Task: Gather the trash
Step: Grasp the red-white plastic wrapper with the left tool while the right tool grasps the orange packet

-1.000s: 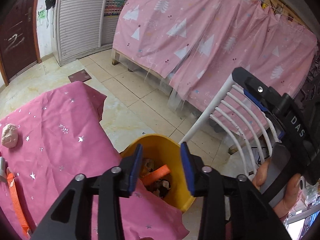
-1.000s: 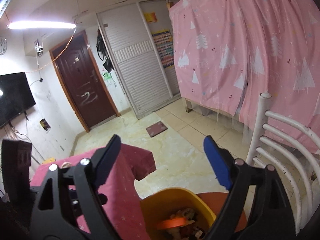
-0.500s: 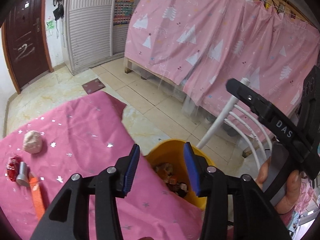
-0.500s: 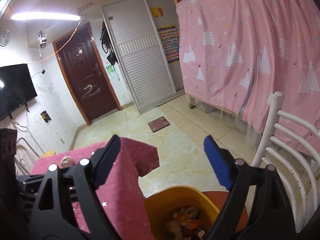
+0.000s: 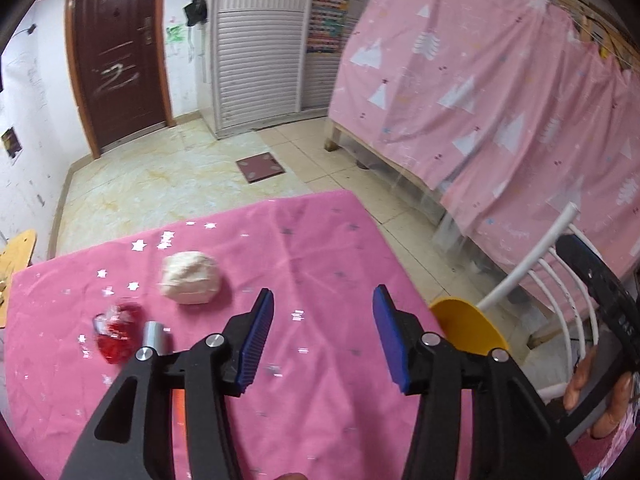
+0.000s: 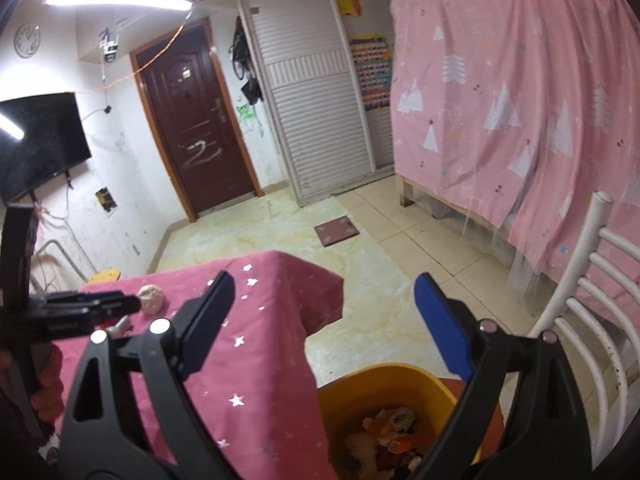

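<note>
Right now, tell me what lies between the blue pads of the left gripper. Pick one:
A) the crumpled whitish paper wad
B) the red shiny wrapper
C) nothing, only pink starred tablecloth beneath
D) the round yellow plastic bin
C: the left gripper is open with only the pink starred tablecloth showing in the gap; the crumpled whitish paper wad lies beyond it, untouched.

The room was bright. A long ceiling lamp (image 6: 116, 0) glared white in the right wrist view and lit the walls. The left wrist view looked a bit blurry, most of all the white lump (image 5: 190, 272) and red wrapper (image 5: 118, 338) on the table (image 5: 320, 248). Both views bent round at the edges, with dark corners. Shadows were soft and pale
</note>
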Available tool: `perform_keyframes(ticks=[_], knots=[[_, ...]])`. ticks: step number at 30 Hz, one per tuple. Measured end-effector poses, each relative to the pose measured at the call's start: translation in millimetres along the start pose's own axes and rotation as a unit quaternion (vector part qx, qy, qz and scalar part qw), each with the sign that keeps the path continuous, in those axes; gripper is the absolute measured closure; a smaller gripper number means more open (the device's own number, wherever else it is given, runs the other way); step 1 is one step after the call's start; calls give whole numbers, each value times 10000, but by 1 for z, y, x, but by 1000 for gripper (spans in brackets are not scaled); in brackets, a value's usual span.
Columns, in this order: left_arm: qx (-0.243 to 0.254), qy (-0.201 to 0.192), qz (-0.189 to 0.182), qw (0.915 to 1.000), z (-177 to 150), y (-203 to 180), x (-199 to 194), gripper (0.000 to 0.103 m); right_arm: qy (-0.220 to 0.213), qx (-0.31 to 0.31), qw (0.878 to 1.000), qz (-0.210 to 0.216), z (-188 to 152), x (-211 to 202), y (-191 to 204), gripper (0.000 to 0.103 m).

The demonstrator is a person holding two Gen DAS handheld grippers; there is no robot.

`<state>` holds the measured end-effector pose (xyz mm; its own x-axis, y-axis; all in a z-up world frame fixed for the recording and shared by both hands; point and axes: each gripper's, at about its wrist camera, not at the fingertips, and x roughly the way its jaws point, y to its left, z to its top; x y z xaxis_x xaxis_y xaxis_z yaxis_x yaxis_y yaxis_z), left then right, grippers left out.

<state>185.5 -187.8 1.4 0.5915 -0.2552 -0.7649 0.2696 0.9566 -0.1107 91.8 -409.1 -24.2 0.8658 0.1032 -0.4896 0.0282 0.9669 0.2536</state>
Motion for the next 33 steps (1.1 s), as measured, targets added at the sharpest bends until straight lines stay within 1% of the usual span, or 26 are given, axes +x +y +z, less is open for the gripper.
perform_keyframes(ticks=[2,5,8,11,14,16,20,24,26,33], knots=[[-81,2,118,9999,2,17,-1,56,78,-132,9998,122,-3,6,15,15],[-136,18,383,9992,5,46,0,55,261,-461,9980,346,-9,20,48,15],[-386,75,639,9972,6,83,2,55,446,-758,9946,555,-16,32,77,15],[-655,116,748,9950,6,112,4,55,637,-1103,9892,732,-25,42,110,15],[-874,151,758,9932,4,135,6,55,760,-1288,9847,895,-32,48,135,15],[-938,172,762,9925,2,145,8,54,850,-1414,9816,965,-37,51,149,15],[-995,290,811,9913,-4,159,17,51,1095,-1822,9703,1159,-56,58,186,15],[-1033,402,885,9899,-10,168,26,49,1272,-2112,9606,1287,-72,62,214,16],[-1071,464,930,9888,-12,173,32,46,1379,-2245,9554,1334,-81,66,227,16],[-1177,633,1072,9852,-27,180,47,44,1665,-2586,9416,1372,-107,75,256,16]])
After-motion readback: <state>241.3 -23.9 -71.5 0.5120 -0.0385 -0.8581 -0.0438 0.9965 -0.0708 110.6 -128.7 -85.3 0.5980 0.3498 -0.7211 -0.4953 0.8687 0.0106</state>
